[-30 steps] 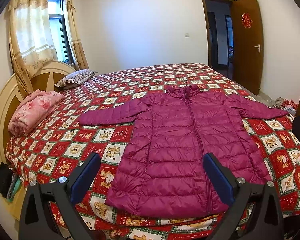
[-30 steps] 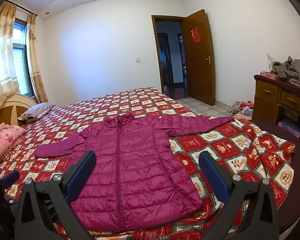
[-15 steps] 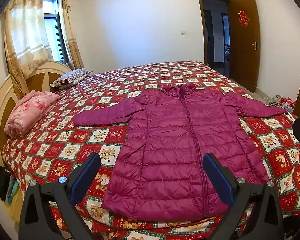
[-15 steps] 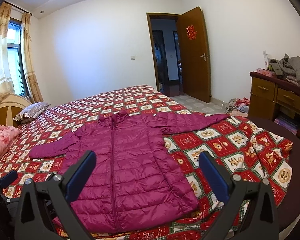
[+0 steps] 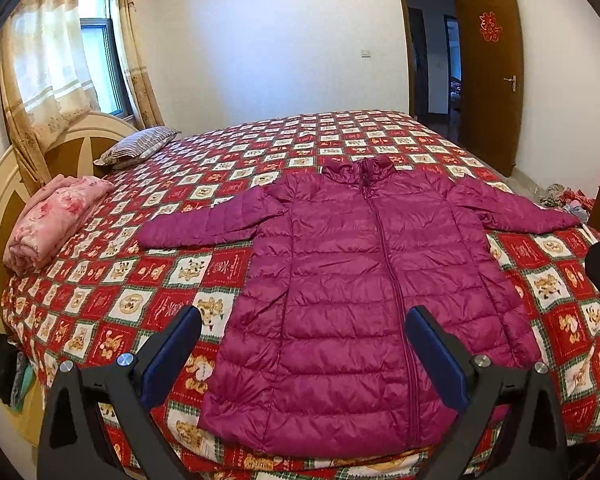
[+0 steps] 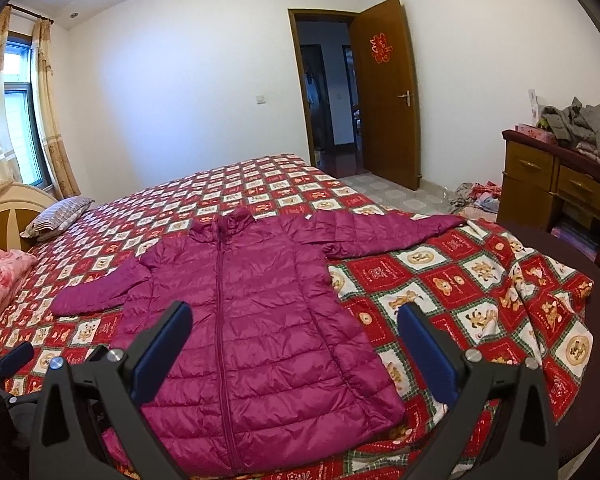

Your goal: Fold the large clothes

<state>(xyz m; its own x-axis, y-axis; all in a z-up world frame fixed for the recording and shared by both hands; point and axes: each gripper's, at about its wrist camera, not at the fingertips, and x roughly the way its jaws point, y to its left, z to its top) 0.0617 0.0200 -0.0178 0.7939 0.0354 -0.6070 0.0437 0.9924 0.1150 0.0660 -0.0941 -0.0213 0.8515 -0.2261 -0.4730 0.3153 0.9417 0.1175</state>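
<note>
On the bed [image 5: 340,132], a zipped magenta puffer jacket [image 5: 360,280] lies flat, sleeves outstretched; both tools spread wide.

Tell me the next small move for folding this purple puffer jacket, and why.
Probably lower the left gripper toward the magenta quilted puffer jacket's left sleeve to fold it inward: the jacket lies flat, zipped, sleeves spread, and both grippers hover open, the right gripper too.
</note>
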